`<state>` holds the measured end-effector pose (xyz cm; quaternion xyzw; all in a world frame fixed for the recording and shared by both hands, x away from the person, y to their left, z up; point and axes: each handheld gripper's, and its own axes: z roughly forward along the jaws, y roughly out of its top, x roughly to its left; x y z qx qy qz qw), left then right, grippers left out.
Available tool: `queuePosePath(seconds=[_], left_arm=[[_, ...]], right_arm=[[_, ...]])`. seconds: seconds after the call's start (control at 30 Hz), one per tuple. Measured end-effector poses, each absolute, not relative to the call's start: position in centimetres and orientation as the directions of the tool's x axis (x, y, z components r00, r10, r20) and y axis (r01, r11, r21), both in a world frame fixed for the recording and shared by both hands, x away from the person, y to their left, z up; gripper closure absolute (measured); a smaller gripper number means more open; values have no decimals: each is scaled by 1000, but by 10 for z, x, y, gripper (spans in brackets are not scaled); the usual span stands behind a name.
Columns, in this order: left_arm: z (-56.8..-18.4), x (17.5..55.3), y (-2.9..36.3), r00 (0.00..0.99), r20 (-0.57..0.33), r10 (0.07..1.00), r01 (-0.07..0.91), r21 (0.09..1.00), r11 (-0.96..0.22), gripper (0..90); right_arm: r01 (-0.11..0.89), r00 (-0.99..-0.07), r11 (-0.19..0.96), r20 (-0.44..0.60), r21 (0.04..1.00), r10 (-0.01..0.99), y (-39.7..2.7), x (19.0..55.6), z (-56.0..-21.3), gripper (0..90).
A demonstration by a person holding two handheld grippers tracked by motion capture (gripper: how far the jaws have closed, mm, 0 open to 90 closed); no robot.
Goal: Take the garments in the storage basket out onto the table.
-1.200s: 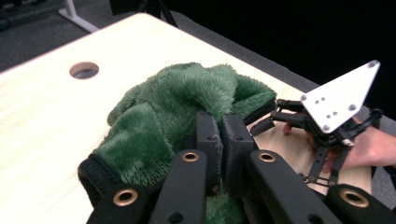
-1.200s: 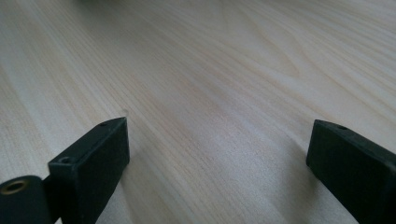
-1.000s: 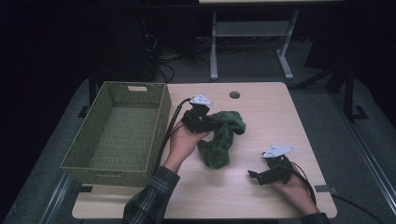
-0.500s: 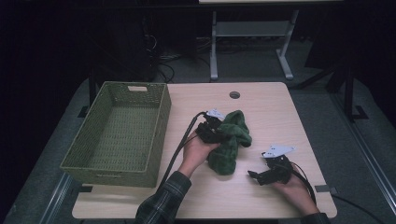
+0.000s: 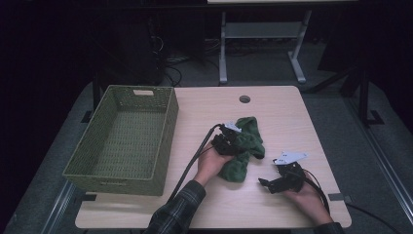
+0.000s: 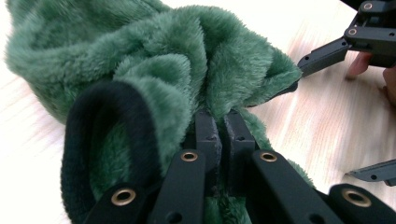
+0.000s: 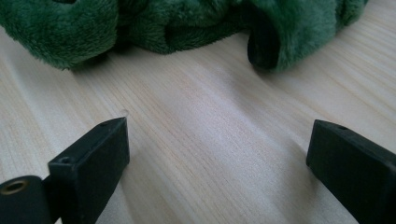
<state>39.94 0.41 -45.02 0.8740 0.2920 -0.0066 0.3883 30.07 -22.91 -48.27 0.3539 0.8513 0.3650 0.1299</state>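
At the centre of the high view we see the green cloth (image 5: 243, 148) bunched on the table (image 5: 282, 112), right of the basket (image 5: 124, 139). Our left gripper (image 5: 229, 141) has its jaws pinched together on a fold of it. Lower right, the right gripper (image 5: 272, 184) rests beside the cloth, jaws wide apart over bare wood.

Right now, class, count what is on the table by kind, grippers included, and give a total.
Green fleece garment: 1
Green woven basket: 1
Grippers: 2, the left gripper shut on the garment, the right gripper open over bare table
Total: 4
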Motion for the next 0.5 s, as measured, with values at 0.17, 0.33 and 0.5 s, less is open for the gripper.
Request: queuePosePath(seconds=[0.17,0.33,0.5], left_arm=[[-438,397,9,832,-233,503,506,689,-519,672],[-419,389,25,833,-202,515,489,703,-516,489],[-413,382,52,821,-195,536,496,710,-500,446]], right_arm=[[508,-716,483,37,713,697,-229,301,-483,57],[508,-716,483,37,713,697,-229,301,-483,57],[510,-712,482,36,712,701,-229,300,-483,56]])
